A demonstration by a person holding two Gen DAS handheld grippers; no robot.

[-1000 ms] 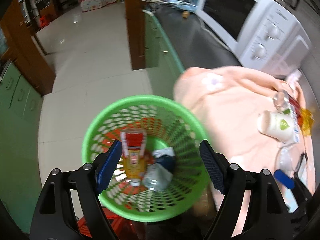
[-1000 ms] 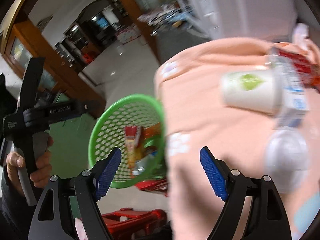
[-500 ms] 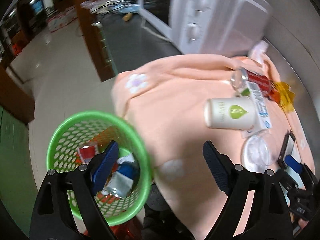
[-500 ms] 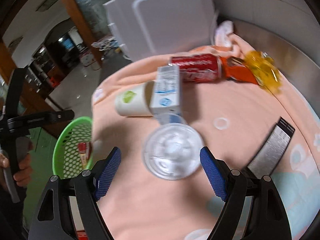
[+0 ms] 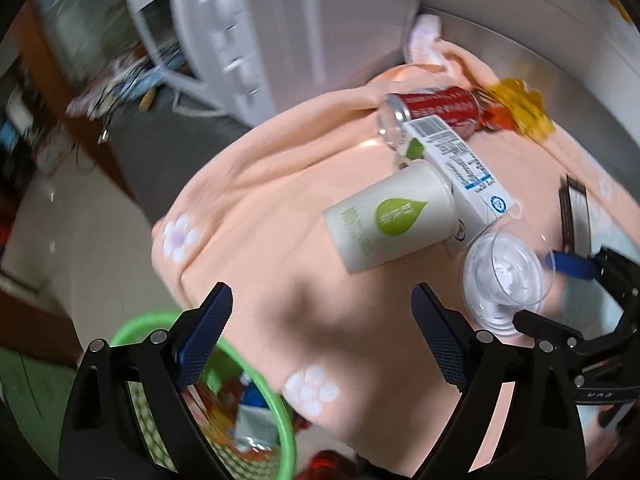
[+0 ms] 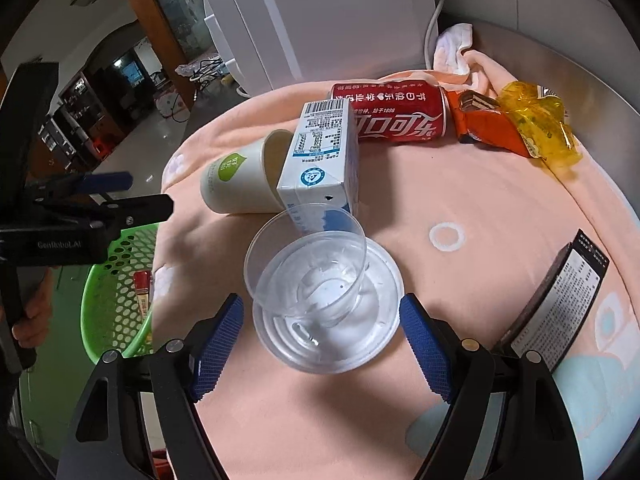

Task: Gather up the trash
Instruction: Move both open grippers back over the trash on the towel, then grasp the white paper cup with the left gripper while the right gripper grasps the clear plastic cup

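The right gripper (image 6: 320, 344) hangs near the clear cup (image 6: 306, 266), fingers spread around it, just closing, not touching. The cup, tilted on its lid (image 6: 328, 320), could squirt out or crush. The left gripper (image 5: 320, 340) spreads empty above the cloth (image 5: 280, 240); basket (image 6: 116, 300) lies left.

floor: pale glossy tile (image 6: 132, 148) | appliance: white microwave (image 6: 320, 20) | doorframe: brown wood (image 6: 160, 28)

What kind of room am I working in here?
Most likely a home kitchen: a white microwave stands on a dark counter, and the doorway behind opens onto a tiled living area. The litter lies on a peach cloth beside a green basket.
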